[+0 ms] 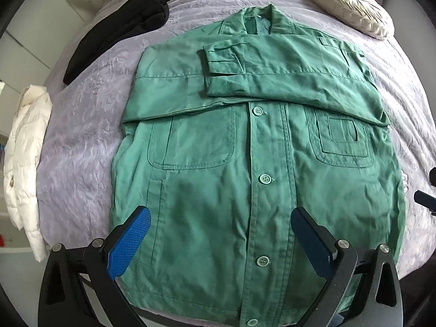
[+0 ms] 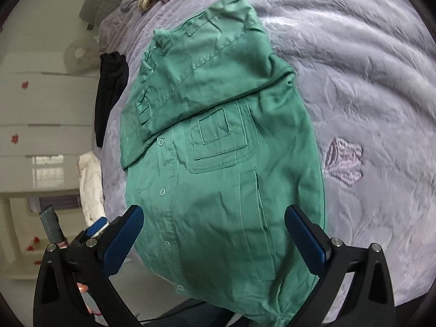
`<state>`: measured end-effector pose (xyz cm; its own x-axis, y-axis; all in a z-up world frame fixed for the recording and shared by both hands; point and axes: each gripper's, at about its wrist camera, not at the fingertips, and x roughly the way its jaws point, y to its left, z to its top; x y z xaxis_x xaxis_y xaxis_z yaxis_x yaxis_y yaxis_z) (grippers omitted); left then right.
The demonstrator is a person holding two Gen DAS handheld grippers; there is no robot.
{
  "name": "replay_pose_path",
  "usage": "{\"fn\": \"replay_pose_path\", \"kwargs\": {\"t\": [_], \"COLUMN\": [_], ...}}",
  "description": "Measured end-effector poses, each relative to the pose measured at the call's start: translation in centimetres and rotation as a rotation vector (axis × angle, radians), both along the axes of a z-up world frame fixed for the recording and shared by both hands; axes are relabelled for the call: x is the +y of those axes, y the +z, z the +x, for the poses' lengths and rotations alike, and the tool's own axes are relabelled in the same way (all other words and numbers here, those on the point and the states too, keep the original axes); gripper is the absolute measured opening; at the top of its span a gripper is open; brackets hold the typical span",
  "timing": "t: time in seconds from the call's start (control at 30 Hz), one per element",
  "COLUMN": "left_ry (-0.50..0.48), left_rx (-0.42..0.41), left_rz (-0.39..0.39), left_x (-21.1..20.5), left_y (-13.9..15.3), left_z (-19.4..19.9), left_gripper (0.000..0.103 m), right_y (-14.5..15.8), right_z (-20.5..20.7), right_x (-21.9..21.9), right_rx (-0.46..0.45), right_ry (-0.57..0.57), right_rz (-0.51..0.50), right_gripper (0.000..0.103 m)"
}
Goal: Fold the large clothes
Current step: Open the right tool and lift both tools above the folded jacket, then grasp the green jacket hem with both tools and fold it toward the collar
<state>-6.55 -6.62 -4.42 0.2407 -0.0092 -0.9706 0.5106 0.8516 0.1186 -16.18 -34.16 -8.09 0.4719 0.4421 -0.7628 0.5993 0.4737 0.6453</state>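
A green button-up jacket point(image 1: 245, 163) lies flat, front up, on a lilac bedspread point(image 1: 81, 136), collar at the far end. Both sleeves point(image 1: 286, 73) are folded across the chest. My left gripper point(image 1: 220, 223) is open and empty above the jacket's lower hem, over the button placket. My right gripper point(image 2: 214, 223) is open and empty above the jacket point(image 2: 223, 163) near its lower right side. The left gripper also shows at the lower left of the right wrist view point(image 2: 95, 227).
A black garment point(image 1: 122, 24) lies at the far left of the bed and a white puffer jacket point(image 1: 24, 163) hangs over the left edge. A cream cushion point(image 1: 351, 5) sits at the far right. An embroidered flower point(image 2: 344, 163) marks the bedspread point(image 2: 368, 95).
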Motion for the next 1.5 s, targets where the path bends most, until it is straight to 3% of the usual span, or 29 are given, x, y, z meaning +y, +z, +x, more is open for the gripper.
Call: {"fn": "replay_pose_path", "kwargs": {"t": [0.17,0.47,0.63,0.97,1.1,1.2,1.37,1.5], "left_ry": [-0.033,-0.074,-0.060,0.074,0.120,0.126,0.102,0.081], "left_rx": [-0.013,0.046,0.077,0.185,0.208,0.232,0.341,0.399], "left_rz": [0.008,0.011,0.009,-0.042,-0.085,-0.104,-0.126,-0.132], "left_x": [0.7,4.4,8.0,17.7,20.7,22.3,23.6,23.7], "left_y": [-0.3,-3.4,-4.3,-6.4,-6.8,-7.5,-10.0,-11.9], "left_z": [0.0,-0.7,-1.2,-0.8,-0.1,0.2,-0.2,-0.8], "left_gripper": [0.103,0.103,0.103,0.103,0.103,0.103,0.103,0.103], "right_y": [-0.5,-1.5,-1.5,-0.7,-0.3,0.1,-0.3,-2.9], "right_z": [-0.6,-1.7,-3.3,-5.4,-6.9,-9.5,-13.5,-15.9], "right_x": [0.9,5.1,8.1,12.0,11.5,10.0,8.2,8.2], "right_rx": [0.030,0.128,0.071,-0.040,0.043,0.077,0.159,0.196], "right_ry": [-0.038,-0.048,-0.090,-0.119,-0.126,-0.191,-0.261,-0.278], "right_rz": [0.012,-0.056,-0.032,0.045,-0.009,-0.044,-0.119,-0.038], "right_gripper": [0.103,0.103,0.103,0.103,0.103,0.103,0.103,0.103]}}
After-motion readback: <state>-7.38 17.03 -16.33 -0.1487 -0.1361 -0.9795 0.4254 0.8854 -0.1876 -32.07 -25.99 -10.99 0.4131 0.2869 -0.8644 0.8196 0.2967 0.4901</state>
